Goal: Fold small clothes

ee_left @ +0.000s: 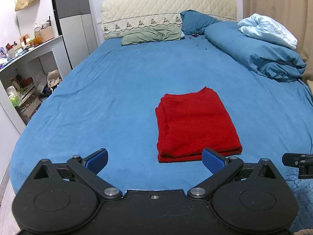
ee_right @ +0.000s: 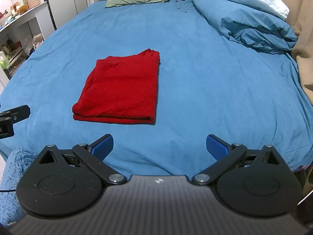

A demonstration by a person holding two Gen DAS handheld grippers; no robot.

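Nearest to us, the left gripper (ee_left: pixel 154 161) sits with its blue pads spread wide, holding nothing, hovering over the near edge of the bed sheet (ee_left: pixel 109 90). The right gripper (ee_right: pixel 159 147) is likewise released and empty, just beside it; in the left wrist view we only see a black corner of it, cut off at the right frame edge. A fuzzy blue fabric patch (ee_right: pixel 11 176) at the near left of the right wrist view is partly cropped; we can't tell what it is.

The red garment (ee_left: pixel 195 125) lies folded flat in a rectangle on the sheet, near side of the bed, apart from both grippers. Its long axis runs near to far; the doubled fold edge faces us and a small peak of cloth points toward the headboard (ee_left: pixel 168 11). Layers show along its left side.

Far right: bunched blue duvet (ee_left: pixel 254 56). Small dark specks near the pillows (ee_left: pixel 152 36) are too small to make out.
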